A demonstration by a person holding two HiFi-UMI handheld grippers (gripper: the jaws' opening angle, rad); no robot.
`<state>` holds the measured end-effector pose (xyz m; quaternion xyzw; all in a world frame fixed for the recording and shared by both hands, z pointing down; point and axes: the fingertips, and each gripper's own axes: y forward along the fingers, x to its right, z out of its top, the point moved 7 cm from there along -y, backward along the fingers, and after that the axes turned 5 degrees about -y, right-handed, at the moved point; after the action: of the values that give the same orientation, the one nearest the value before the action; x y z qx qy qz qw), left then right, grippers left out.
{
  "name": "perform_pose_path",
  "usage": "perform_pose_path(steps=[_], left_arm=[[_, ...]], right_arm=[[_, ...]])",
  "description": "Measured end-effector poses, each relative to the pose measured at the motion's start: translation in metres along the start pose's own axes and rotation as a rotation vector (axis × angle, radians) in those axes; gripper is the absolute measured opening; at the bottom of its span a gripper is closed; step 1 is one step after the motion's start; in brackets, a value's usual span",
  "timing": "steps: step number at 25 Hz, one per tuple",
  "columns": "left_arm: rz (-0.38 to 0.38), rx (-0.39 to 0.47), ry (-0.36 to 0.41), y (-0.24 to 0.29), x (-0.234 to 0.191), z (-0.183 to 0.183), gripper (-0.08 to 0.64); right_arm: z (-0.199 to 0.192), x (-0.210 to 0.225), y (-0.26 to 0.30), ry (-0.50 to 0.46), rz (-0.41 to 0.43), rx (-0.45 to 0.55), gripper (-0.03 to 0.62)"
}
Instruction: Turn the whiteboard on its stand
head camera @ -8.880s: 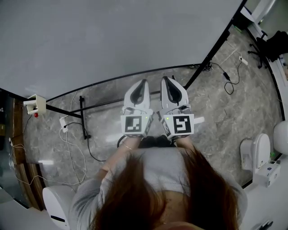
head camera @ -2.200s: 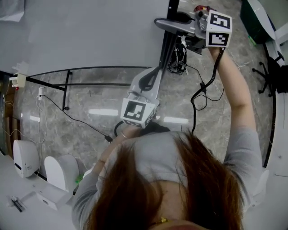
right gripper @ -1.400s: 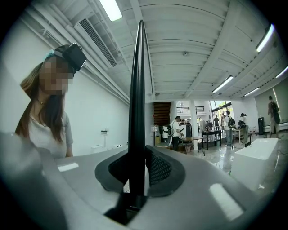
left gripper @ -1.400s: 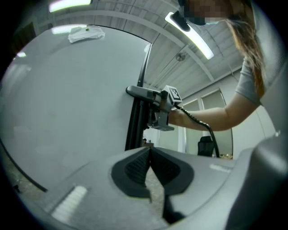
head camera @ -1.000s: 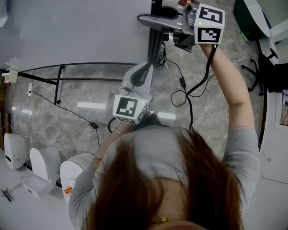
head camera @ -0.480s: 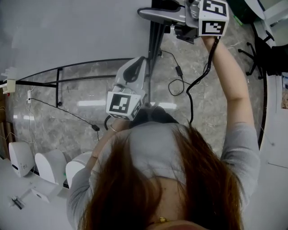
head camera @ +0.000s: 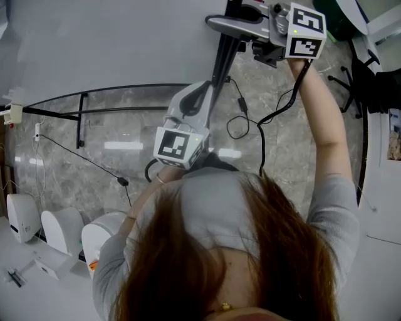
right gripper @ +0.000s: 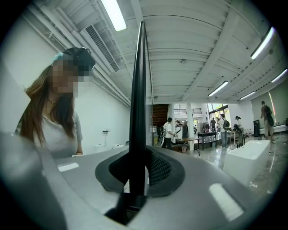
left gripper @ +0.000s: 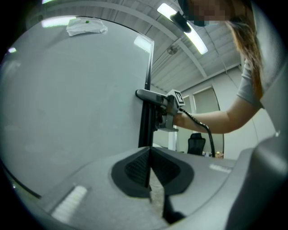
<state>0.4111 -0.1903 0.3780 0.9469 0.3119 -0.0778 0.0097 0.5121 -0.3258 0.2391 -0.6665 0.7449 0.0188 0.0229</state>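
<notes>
Whiteboard [head camera: 94,44] edge sits pinched in right claw [right gripper: 137,168]; left claw [left gripper: 150,173], pressed together, hovers nearby.

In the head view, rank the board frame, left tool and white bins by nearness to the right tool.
1. board frame, clamped in the right tool
2. left tool, below it, centre
3. white bins, floor, lower left

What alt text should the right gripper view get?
The right claw is clamped on the black edge of the whiteboard, which rises as a thin dark strip up the middle. A long-haired person in a grey top stands at left, under long ceiling lights.
</notes>
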Motion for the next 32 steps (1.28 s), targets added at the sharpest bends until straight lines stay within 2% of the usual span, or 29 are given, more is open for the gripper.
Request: perform_pose_path(steps=[6, 11, 23, 27, 30, 32], left_arm=[[-0.025, 0.006, -0.006, -0.001, -0.002, 0.004, 0.003], [-0.043, 0.011, -0.004, 0.007, 0.013, 0.003, 0.002], [-0.042, 0.019, -0.009, 0.009, 0.009, 0.009, 0.003], [-0.046, 0.022, 0.013, 0.009, 0.010, 0.013, 0.003], [-0.051, 0.030, 0.026, 0.007, 0.014, 0.014, 0.003], [-0.050, 0.037, 0.022, 0.008, 0.016, 0.014, 0.003]], right_arm=[[0.002, -0.001, 0.000, -0.003, -0.017, -0.005, 0.055], [0.002, -0.002, 0.001, -0.003, -0.002, -0.006, 0.057], [0.002, -0.003, 0.001, -0.036, -0.035, 0.002, 0.057], [0.002, -0.004, -0.001, -0.050, -0.084, 0.021, 0.069], [-0.003, -0.007, -0.014, -0.045, -0.154, 0.028, 0.129], [-0.006, -0.011, -0.026, -0.037, -0.195, 0.036, 0.137]])
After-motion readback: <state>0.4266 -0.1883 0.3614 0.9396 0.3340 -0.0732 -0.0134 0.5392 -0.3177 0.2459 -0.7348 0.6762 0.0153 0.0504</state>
